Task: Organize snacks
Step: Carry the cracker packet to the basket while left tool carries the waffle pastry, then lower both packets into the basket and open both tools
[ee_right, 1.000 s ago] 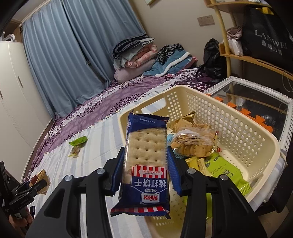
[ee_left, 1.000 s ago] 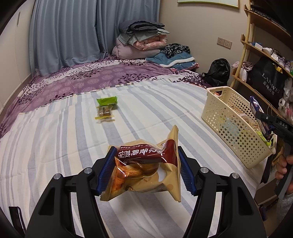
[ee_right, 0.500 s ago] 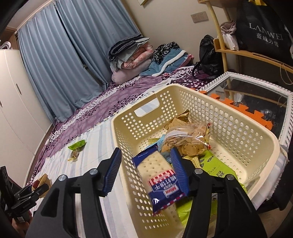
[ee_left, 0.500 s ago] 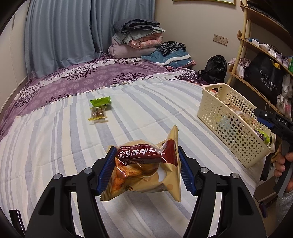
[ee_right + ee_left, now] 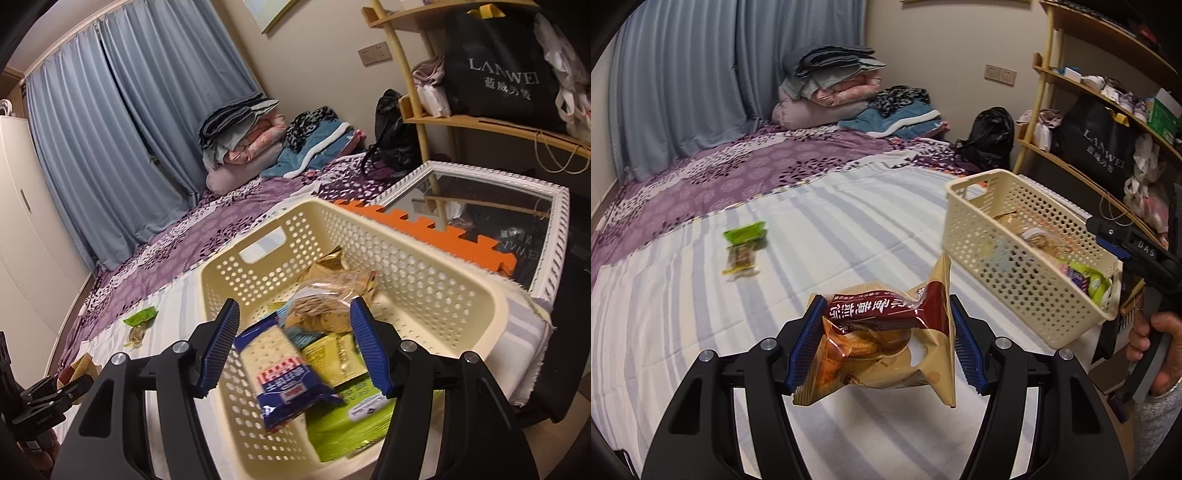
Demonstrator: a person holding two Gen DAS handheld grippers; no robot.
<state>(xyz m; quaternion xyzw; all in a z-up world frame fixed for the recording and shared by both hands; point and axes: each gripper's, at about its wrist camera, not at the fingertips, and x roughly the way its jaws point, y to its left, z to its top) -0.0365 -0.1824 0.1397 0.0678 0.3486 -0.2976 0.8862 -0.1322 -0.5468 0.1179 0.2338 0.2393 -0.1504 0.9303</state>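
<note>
Left hand-held gripper [image 5: 882,341] is clamping a tan-and-maroon snack bag [image 5: 886,341] between its blue pads, the crumpled bag hanging above the striped bed sheet [image 5: 831,229] at 6 o'clock of the left wrist view. Out at 10 o'clock on that sheet a green snack packet [image 5: 744,247] is lying alone, well apart from everything else. Over at 3 o'clock the cream perforated basket [image 5: 982,236] is sitting at the edge of the bed, with packets showing inside it, and just beyond it at 4 o'clock a person's hand [image 5: 1152,350] is gripping the handle of the right hand-held gripper [image 5: 295,350]. Seen from the right wrist view, that gripper's jaws are opening and standing apart over the basket's near end, with nothing pressed between the pads; the blue soda-biscuit pack [image 5: 284,373] is lying loose in the basket beneath them at 6 o'clock, tilted against the near wall. Just past it toward 12 o'clock a clear bag of round crackers [image 5: 325,306] is resting on other packets, a yellow-green packet [image 5: 332,358] is lying just beside the biscuit pack at 5 o'clock, and a bright green packet [image 5: 351,417] is covering the basket floor nearer the camera. At 3 o'clock a white-framed mirror [image 5: 554,236] is lying flat beside the basket.
</note>
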